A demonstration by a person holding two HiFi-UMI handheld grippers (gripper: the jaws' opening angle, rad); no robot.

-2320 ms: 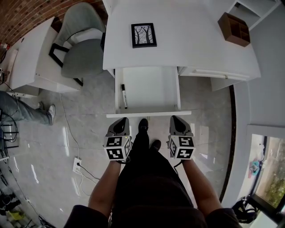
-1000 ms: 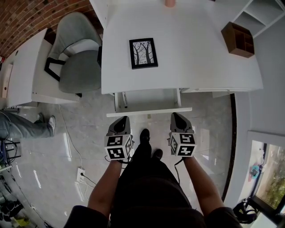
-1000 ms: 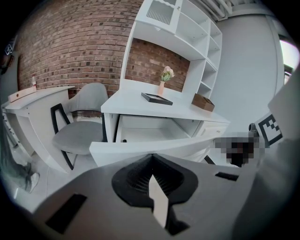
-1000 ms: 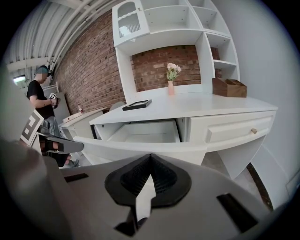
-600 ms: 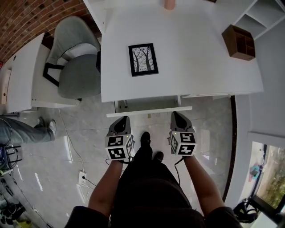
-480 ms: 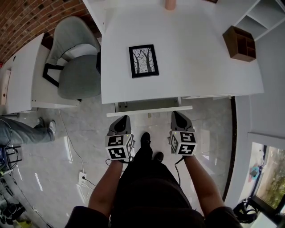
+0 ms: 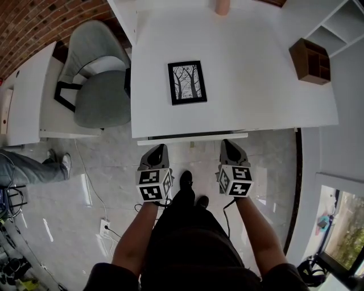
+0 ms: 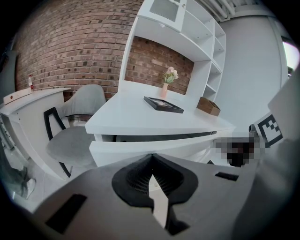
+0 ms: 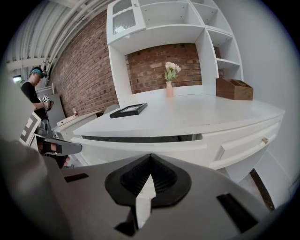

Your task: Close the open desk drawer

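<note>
The white desk drawer [image 7: 193,138] is pushed almost fully in; only a thin strip of its front panel shows past the desk top [image 7: 256,85]. In the gripper views a dark slit remains between the desk top and the drawer front [image 8: 140,149] [image 9: 154,143]. My left gripper [image 7: 154,149] [image 8: 151,157] is shut and empty, its tip right at the panel's left part. My right gripper [image 7: 230,144] [image 9: 149,157] is shut too, its tip at the panel's right part. Nothing inside the drawer is visible.
A black picture frame [image 7: 187,83], a wooden organizer [image 7: 312,61] and a pink vase [image 7: 222,7] stand on the desk. A grey chair [image 7: 99,85] is at the left. A second drawer [image 9: 243,145] is at the right. A person [image 9: 33,89] stands left.
The drawer has slid in from wide open to almost shut, hiding the marker inside. Both grippers moved forward with the front panel, staying shut.
</note>
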